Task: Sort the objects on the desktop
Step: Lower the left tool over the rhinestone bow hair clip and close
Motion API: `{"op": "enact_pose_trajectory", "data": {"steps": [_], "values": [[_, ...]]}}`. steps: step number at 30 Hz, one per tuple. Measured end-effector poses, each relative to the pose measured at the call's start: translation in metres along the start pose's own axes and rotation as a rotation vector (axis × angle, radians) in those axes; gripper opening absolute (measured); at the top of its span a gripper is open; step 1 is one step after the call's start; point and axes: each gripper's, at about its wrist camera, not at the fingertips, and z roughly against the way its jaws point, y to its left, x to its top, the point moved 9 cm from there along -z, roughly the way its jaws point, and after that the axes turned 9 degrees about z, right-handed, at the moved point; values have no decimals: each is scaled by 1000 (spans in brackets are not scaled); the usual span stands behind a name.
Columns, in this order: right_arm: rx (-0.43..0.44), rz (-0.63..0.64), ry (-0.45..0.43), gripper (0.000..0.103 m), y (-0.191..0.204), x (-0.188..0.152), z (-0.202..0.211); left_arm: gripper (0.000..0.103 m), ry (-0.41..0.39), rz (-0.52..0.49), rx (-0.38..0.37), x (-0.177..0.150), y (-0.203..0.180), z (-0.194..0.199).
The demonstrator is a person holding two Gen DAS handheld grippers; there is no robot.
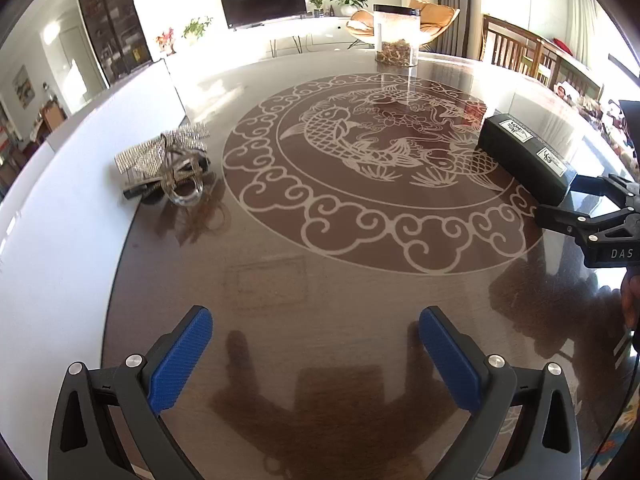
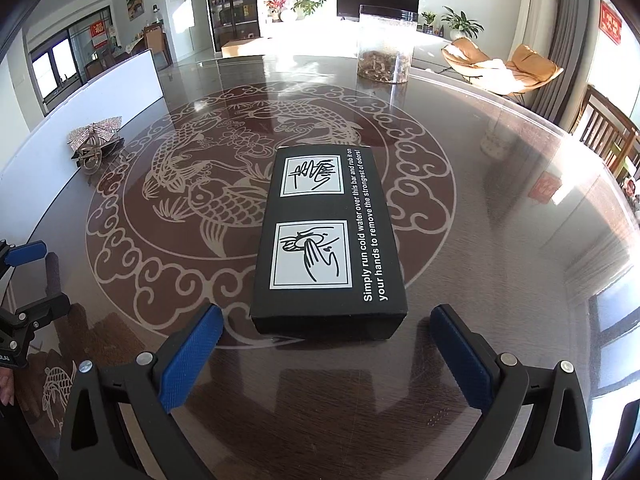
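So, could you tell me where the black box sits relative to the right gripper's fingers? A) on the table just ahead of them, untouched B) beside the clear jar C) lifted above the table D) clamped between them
A: the black box lies flat on the table just beyond the open right gripper, whose fingers do not touch it.

My left gripper (image 1: 316,344) is black moulded plastic, each finger faced with a ribbed blue pad (image 1: 180,364) and pinned by two round silver screws behind it. My right gripper (image 2: 326,350) is built the same: black triangular-cutout arms, blue textured pads (image 2: 192,360), silver screw heads. White letters "DAS" mark its black body, seen from the left camera.
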Motion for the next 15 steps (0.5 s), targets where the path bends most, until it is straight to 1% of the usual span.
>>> {"op": "enact_pose_trajectory", "data": {"steps": [2,4,5,7,9,11,13,15], "values": [[0,0,0,103,0,0,0,103,-76,-142,118,26,0,5],[0,0,0,103,0,0,0,103,-139,-255,203,56,-1,9],[0,0,0,103,0,0,0,103,-160,-286,230,73,2,9],[0,0,0,103,0,0,0,103,-173,-322,254,101,5,2],[0,0,0,103,0,0,0,103,-157,-333,268,126,13,-14],[0,0,0,103,0,0,0,103,-110,-306,254,141,24,-35],[0,0,0,103,0,0,0,103,-54,-251,236,144,37,-55],[0,0,0,103,0,0,0,103,-14,-203,230,140,49,-71]]}}
